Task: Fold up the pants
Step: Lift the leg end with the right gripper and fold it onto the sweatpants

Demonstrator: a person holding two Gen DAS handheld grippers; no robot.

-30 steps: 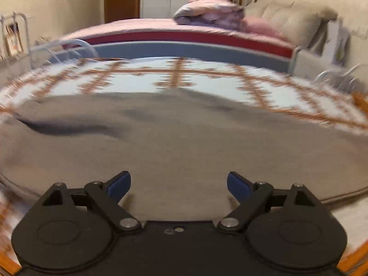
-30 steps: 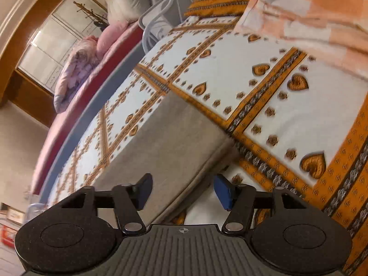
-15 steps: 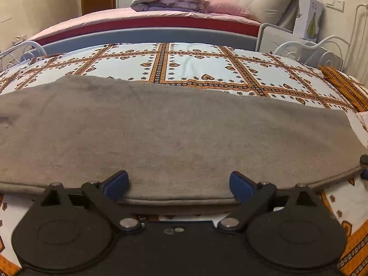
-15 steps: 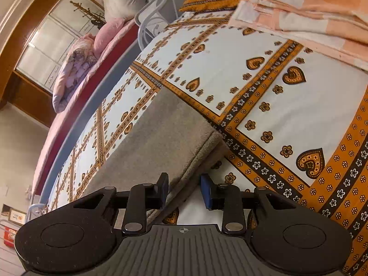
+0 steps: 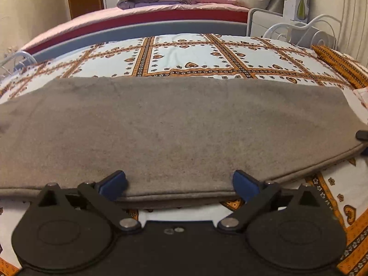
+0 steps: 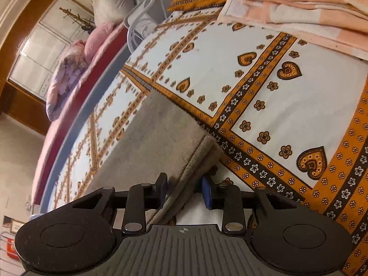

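Two layers of pants (image 5: 174, 128) lie lengthwise along bed (image 5: 184, 53) near edge | left gripper (image 5: 179, 181) jaws opening, hem between, unpinched | right gripper (image 6: 184, 189) jaws closing on end hem, nearer.

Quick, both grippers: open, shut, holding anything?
Left gripper: jaws opening wide, pants edge between, ungripped.
Right gripper: closing on the pants' corner.
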